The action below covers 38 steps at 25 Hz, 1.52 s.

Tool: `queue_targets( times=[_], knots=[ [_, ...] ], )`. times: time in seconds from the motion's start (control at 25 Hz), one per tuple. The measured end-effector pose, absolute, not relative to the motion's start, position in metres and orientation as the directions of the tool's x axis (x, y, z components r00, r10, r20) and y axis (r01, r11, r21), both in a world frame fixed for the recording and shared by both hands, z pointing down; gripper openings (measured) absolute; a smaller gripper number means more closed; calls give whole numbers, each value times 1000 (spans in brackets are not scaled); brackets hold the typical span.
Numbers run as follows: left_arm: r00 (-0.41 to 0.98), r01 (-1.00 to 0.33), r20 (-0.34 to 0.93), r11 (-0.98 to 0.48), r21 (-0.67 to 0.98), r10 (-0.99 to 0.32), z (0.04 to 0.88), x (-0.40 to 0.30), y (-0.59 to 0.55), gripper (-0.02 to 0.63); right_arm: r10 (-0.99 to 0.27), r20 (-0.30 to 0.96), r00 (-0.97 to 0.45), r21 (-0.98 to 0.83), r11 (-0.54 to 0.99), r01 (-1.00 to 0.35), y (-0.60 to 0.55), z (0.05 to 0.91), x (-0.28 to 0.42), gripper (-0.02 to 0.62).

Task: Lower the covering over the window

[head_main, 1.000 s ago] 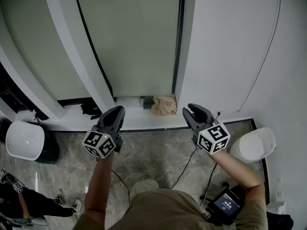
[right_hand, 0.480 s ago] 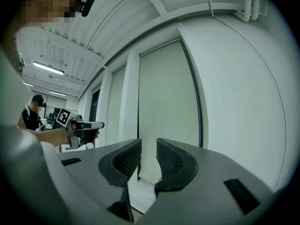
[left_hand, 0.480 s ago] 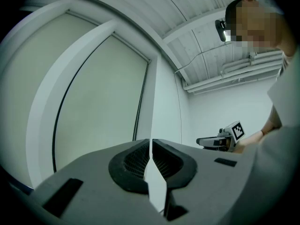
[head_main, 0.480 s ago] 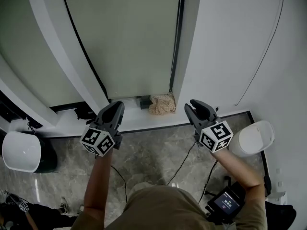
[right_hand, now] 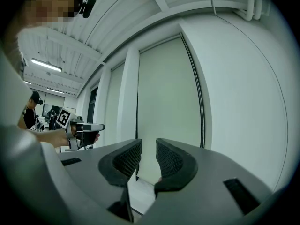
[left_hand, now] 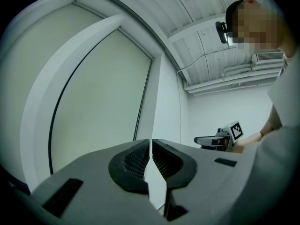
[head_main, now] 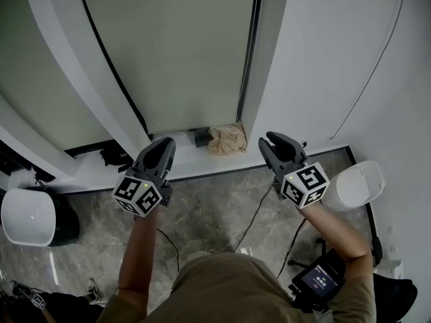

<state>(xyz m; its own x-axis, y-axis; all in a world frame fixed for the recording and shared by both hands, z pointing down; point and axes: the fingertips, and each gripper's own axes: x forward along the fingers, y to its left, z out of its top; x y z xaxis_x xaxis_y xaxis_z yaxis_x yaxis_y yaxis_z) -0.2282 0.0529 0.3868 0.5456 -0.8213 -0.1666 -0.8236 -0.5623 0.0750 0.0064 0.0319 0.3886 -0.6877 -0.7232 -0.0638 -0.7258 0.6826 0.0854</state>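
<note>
While the person stands facing the window, the head view shows the blind [head_main: 182, 52] covering the pane down to just above the sill [head_main: 202, 161], where a crumpled cloth [head_main: 226, 140] lies. The left gripper [head_main: 164, 142] and right gripper [head_main: 272, 140] hover near the sill, touching nothing. Through the left gripper view, its jaws are all but closed, leaving a thin slit with nothing in it. Through the right gripper view, its jaws stand a narrow gap apart, empty, and the blind hangs low ahead. By my reckoning the lowering looks nearly or wholly done, with neither gripper holding anything.
</note>
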Motion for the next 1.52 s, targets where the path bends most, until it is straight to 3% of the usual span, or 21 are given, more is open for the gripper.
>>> queue_targets(
  times=[0.6, 1.52],
  knots=[
    [546, -828, -129, -557, 72, -828, 405, -226, 29, 34, -698, -66, -713, 78, 709, -701, 4, 403, -2, 100],
    [329, -933, -120, -342, 112, -937, 408, -139, 0, 34, -532, -71, -844, 103, 838, -537, -87, 378, 83, 100]
  ],
)
